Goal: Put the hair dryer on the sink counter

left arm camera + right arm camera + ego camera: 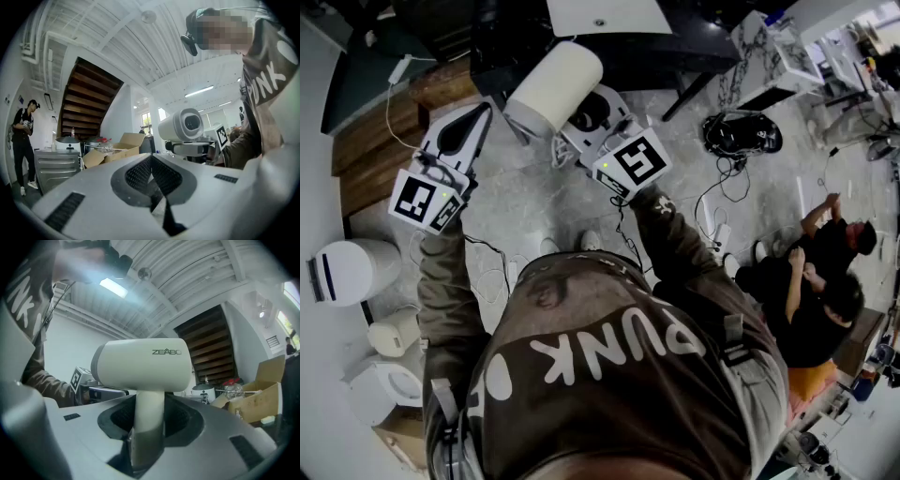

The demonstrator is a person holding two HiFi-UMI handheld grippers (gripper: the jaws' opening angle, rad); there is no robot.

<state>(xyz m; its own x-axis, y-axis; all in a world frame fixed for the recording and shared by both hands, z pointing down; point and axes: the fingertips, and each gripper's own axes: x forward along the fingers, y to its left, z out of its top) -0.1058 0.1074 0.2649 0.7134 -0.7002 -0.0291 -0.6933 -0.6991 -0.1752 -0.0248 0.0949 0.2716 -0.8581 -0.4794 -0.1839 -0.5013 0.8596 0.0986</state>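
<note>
Two grippers are raised in front of the person. The right gripper pinches the handle of the white hair dryer, whose barrel sits crosswise above the jaws, carried in the air over the pale floor. Just beside it, the left gripper has its jaws pressed together, gripping nothing

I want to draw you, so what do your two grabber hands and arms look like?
Both are white and grey, pointed, with dark dotted pads inside. The left gripper and right gripper each carry a white cube with black square markers. A thin black cable trails from each. The sleeves are long and brown.
</note>
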